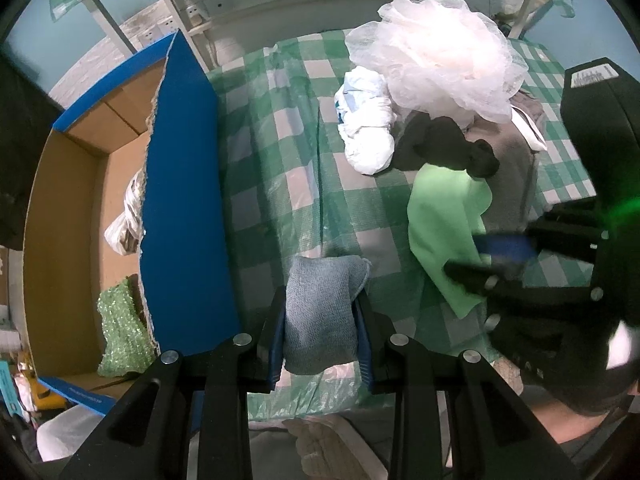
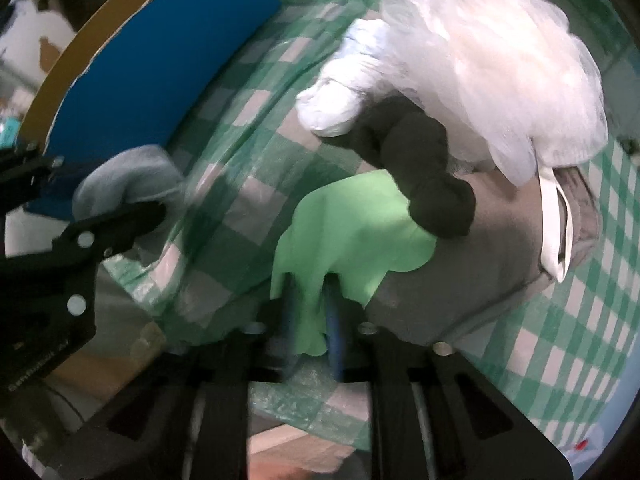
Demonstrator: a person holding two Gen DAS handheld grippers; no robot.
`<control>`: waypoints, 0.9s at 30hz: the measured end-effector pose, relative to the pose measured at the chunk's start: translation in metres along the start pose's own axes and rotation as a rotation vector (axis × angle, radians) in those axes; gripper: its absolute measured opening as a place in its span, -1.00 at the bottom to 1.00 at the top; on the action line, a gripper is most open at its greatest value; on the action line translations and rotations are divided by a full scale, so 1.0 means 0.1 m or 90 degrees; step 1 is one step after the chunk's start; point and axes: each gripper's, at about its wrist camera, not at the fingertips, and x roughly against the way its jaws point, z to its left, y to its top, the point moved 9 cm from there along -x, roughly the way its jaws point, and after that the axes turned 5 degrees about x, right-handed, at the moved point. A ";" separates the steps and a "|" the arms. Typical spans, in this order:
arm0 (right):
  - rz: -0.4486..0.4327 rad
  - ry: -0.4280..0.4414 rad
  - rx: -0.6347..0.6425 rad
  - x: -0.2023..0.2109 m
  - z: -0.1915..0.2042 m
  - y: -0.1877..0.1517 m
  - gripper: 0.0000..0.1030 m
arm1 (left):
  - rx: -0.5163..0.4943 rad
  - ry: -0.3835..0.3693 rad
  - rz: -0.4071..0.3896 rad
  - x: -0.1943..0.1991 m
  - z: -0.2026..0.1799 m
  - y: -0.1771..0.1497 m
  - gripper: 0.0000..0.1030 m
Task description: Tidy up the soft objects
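Left wrist: left hand-held gripper point(image 1: 322, 312) clamps blue cloth point(image 1: 322, 312); right hand-held gripper point(image 2: 314, 312) pinches green cloth point(image 2: 352, 232).

Soft even light, fisheye bending at dark rims, the left wrist view sharp but for a green flare right of its fingers point(image 1: 280, 344), the right wrist view motion-blurred throughout

Blue-grey folded towel point(image 1: 320, 312) and crumpled green cloth point(image 2: 352, 232) on checkered tablecloth point(image 1: 280, 160)

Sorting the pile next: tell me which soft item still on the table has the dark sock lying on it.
The light green cloth: the dark sock overlaps its far corner, and the right gripper pinches its near edge.
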 end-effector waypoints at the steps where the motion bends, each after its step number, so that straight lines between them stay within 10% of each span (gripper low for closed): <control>1: -0.008 -0.005 0.000 0.02 -0.03 -0.01 0.09 | 0.001 0.000 0.000 0.00 0.01 0.00 -0.41; 13: -0.015 -0.071 0.081 -0.15 0.04 0.07 0.19 | 0.010 -0.002 0.005 -0.01 0.03 0.01 -0.41; 20: -0.030 -0.088 0.074 -0.11 -0.09 0.11 -0.69 | 0.007 -0.006 0.004 0.00 0.02 0.03 -0.41; 27: -0.067 0.018 -0.039 0.30 -0.33 0.19 -0.76 | 0.006 -0.012 -0.002 0.04 0.02 0.06 -0.41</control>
